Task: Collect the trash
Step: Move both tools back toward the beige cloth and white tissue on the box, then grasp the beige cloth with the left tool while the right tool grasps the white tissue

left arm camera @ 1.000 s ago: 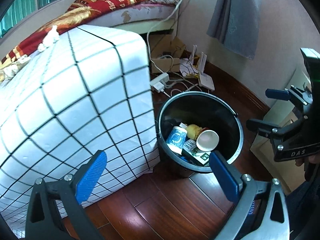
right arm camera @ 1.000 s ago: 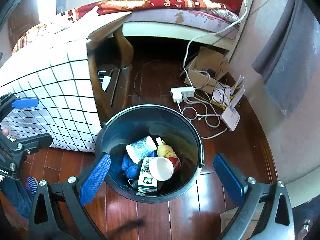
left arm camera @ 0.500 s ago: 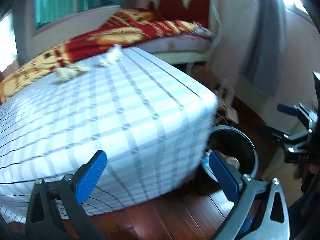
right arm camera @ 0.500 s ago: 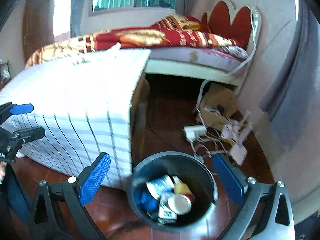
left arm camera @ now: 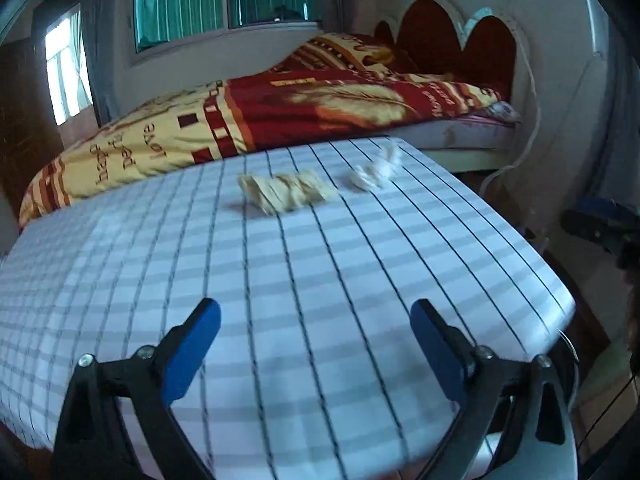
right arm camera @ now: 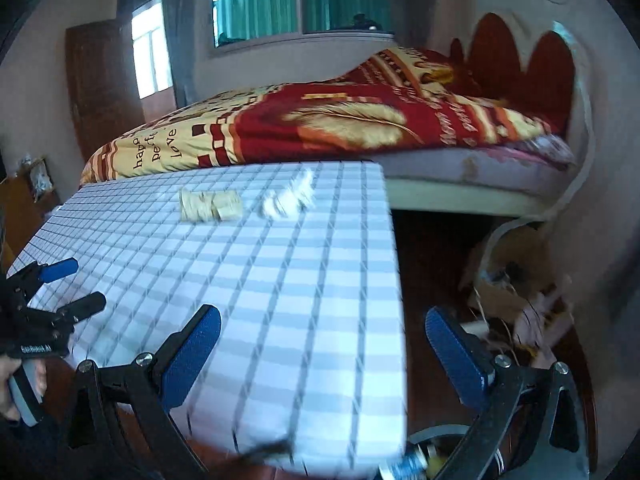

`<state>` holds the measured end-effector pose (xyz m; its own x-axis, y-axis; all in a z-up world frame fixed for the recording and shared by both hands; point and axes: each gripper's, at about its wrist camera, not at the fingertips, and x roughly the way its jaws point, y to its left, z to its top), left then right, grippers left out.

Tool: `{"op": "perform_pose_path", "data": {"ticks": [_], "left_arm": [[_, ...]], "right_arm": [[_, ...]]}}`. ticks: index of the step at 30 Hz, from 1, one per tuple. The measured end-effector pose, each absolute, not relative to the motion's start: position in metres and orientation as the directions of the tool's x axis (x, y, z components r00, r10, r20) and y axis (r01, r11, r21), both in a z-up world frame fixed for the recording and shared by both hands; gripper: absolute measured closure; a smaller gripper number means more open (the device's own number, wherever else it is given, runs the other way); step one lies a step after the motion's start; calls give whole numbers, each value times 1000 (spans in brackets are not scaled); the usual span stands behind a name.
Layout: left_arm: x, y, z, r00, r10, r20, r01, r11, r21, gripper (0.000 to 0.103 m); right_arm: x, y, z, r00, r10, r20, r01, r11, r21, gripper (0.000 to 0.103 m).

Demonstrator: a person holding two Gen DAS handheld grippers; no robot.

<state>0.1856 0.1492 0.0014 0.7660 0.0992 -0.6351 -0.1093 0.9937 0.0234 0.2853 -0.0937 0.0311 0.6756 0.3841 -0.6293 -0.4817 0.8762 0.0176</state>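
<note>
Both grippers hover over the near edge of the checked tablecloth (left arm camera: 320,280); left gripper (left arm camera: 316,344) and right gripper (right arm camera: 320,348) each have jaws wide apart, nothing held. 2 pieces of trash lie at the far side: yellowish crumpled paper (left arm camera: 286,194) and white tissue wad (left arm camera: 376,172), near each other. Judgement: reach far, descend straddling 1 piece, avoid pinching cloth. Bin (right arm camera: 436,452) sits below the table's corner.

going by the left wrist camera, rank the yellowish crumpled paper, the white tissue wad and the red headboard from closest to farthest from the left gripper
From the left gripper:
1. Yellowish crumpled paper, mid-table, slightly left.
2. White tissue wad, just beyond, toward the table's far right corner.
3. Red headboard, behind the bed, upper right.
</note>
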Motion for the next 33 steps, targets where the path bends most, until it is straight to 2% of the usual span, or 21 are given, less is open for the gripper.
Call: {"op": "perform_pose_path", "data": {"ticks": [7, 21, 24, 26, 30, 33], "left_arm": [[241, 178, -4, 768, 121, -628, -132, 991, 30, 11], [345, 206, -28, 709, 102, -697, -114, 993, 30, 11], [360, 203, -36, 690, 119, -714, -103, 993, 66, 11], [370, 200, -43, 673, 149, -724, -103, 989, 109, 13], [387, 204, -52, 654, 123, -746, -96, 992, 80, 18], [397, 209, -53, 642, 98, -760, -100, 994, 45, 23]], "right_arm": [[359, -14, 26, 635, 405, -658, -550, 835, -16, 1], [460, 55, -19, 518, 378, -767, -593, 805, -4, 17], [477, 65, -30, 496, 365, -788, -590, 807, 2, 19], [491, 71, -40, 475, 349, -808, -587, 810, 5, 32], [509, 81, -50, 441, 362, -821, -592, 805, 37, 36], [519, 85, -51, 428, 388, -816, -583, 809, 79, 46]]}}
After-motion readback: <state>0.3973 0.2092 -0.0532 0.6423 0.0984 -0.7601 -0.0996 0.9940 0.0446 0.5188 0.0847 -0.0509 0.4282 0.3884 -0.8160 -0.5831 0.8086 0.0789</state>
